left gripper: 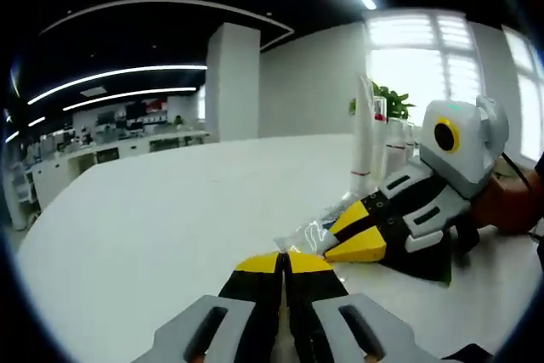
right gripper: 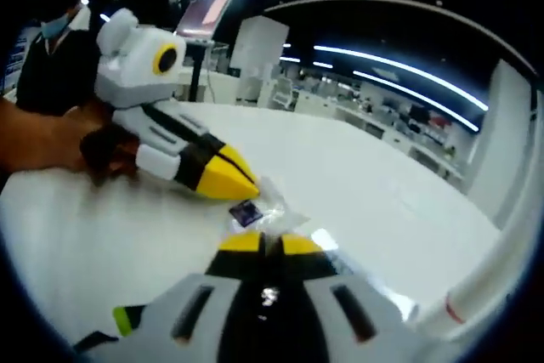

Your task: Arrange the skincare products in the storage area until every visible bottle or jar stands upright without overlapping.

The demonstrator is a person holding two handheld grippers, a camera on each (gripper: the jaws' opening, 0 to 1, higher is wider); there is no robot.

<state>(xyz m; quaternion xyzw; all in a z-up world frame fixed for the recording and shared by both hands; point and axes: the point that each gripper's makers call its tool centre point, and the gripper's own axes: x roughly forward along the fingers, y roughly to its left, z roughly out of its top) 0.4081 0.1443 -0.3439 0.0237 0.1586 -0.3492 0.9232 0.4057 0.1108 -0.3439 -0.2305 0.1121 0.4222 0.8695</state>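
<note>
Both grippers low on white table [left gripper: 127, 227], tips meeting over clear plastic packet [right gripper: 272, 210]. Left gripper [left gripper: 283, 261] clenched; right gripper [right gripper: 263, 244] clenched (whether either pinches packet, cannot tell). White tubes [left gripper: 364, 138] upright just beyond. Likely step: clearing packet. Next: lift aside, sparing tubes.

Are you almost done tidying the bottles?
Partly. The white tubes already stand upright by the plant. The left gripper and right gripper, both shut, meet at a clear packet lying flat on the table; that's left to place.
</note>
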